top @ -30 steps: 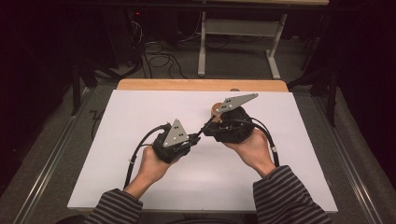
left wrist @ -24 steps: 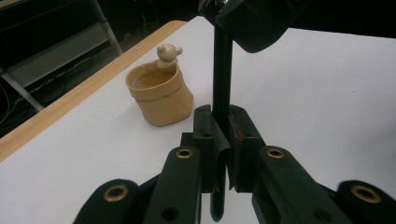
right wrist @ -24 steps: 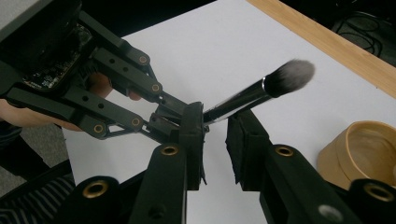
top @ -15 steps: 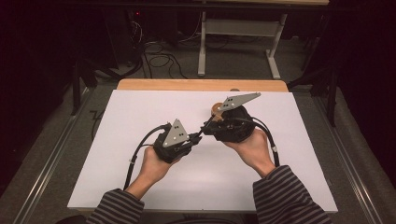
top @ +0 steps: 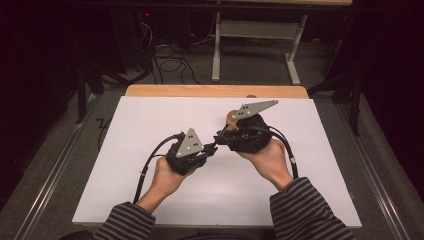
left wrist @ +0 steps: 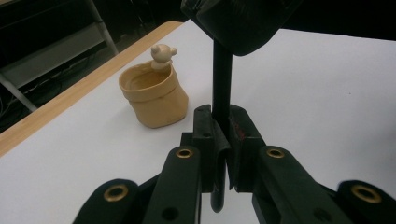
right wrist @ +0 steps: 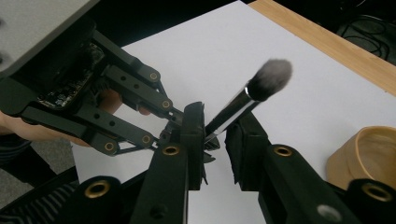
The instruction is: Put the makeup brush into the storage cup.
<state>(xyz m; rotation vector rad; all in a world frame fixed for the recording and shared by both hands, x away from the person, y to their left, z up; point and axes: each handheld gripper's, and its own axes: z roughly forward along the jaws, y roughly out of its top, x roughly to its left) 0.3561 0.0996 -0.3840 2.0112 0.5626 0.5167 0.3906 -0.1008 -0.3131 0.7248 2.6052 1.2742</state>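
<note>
My left claw clamps the makeup brush handle while my right claw, jaws just closing, brackets it without pinching, ready for handover toward the tan pot.

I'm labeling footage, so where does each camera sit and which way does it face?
High view: above the person's side, looking forward and down on the table; both forearms show.
Left gripper view: on the left gripper, along jaws shut on the brush.
Right gripper view: on the right gripper, whose jaws have just been closing, brush between them.
Gripper views share the brush and tan pot.
</note>
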